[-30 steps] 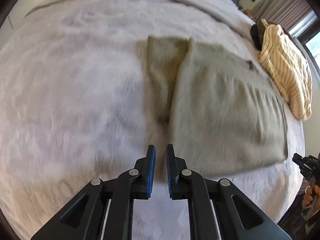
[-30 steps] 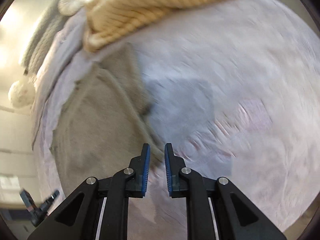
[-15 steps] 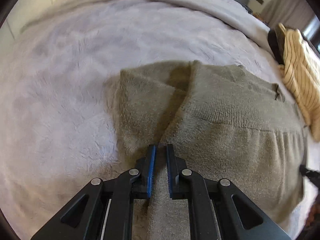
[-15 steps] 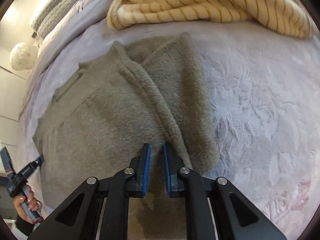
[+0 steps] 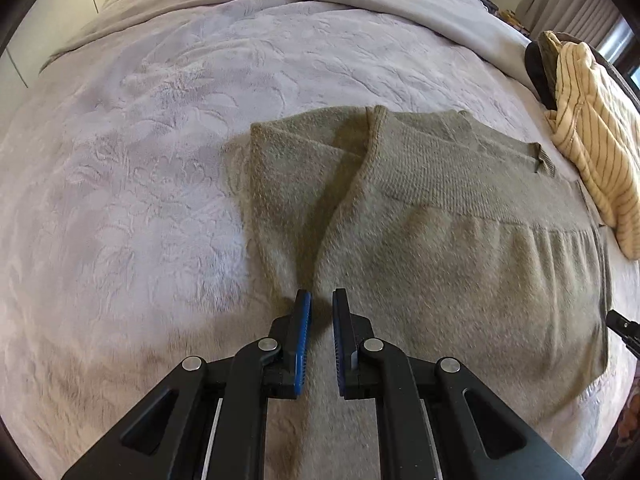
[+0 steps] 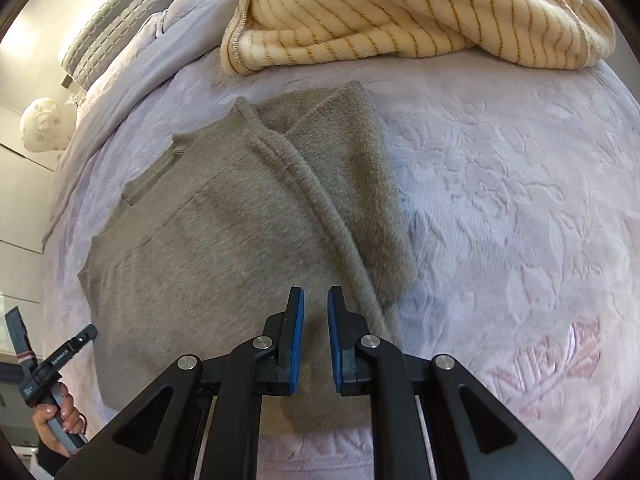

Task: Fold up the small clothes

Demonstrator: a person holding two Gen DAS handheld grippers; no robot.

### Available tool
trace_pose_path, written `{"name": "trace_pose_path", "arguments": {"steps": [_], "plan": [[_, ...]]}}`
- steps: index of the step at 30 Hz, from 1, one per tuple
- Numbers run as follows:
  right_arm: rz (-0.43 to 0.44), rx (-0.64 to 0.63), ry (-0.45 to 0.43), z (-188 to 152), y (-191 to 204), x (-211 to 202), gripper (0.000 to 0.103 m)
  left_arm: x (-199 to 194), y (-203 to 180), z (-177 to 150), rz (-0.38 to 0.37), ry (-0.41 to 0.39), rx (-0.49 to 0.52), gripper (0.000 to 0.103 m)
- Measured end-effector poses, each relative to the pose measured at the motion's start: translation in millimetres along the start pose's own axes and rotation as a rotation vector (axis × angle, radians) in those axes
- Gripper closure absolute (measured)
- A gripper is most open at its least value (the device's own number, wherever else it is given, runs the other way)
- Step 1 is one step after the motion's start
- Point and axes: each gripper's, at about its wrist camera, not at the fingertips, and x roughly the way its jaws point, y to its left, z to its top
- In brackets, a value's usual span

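An olive-grey knit garment (image 5: 440, 220) lies flat on the lavender bed cover (image 5: 140, 140), with one side flap (image 5: 288, 184) folded out beside a raised ridge. My left gripper (image 5: 320, 300) hovers just over the near end of that ridge, its jaws a narrow gap apart and empty. In the right wrist view the same garment (image 6: 208, 248) lies spread. My right gripper (image 6: 315, 294) sits low over its near part beside the ridge (image 6: 332, 224), with a narrow gap and nothing between the pads.
A cream striped blanket (image 6: 400, 8) is heaped at the garment's far side; it also shows in the left wrist view (image 5: 592, 128). Pillows (image 6: 108, 36) lie at the bed head. The person's hand holds the left gripper's handle (image 6: 52, 364).
Both grippers came down and in over the garment, from above the bed to close over its ridge. Their jaw gaps look unchanged, and the garment has not moved.
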Motion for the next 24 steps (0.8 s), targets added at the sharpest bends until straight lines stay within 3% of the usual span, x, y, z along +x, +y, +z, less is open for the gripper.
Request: {"name": "trace_pose_path", "arguments": {"steps": [8,19,21,24], "plan": [[0.016,0.004,0.04,-24.6,18.1,-2.7,0.089,-10.4,4.8,-16.6,0.034,0.026,-0.018,0.091],[0.077,-0.087,0.149,-62.3,67.9,14.6,0.089,-22.0,19.8,-39.1,0.009,0.042,-0.05,0.091],[0.099,-0.104,0.17,-68.4,77.3,18.8,0.087,-22.4,22.6,-41.0,0.012,0.043,-0.056,0.091],[0.121,-0.113,0.187,-74.2,88.6,23.8,0.072,-21.1,27.1,-45.4,0.022,0.061,-0.051,0.091]]}}
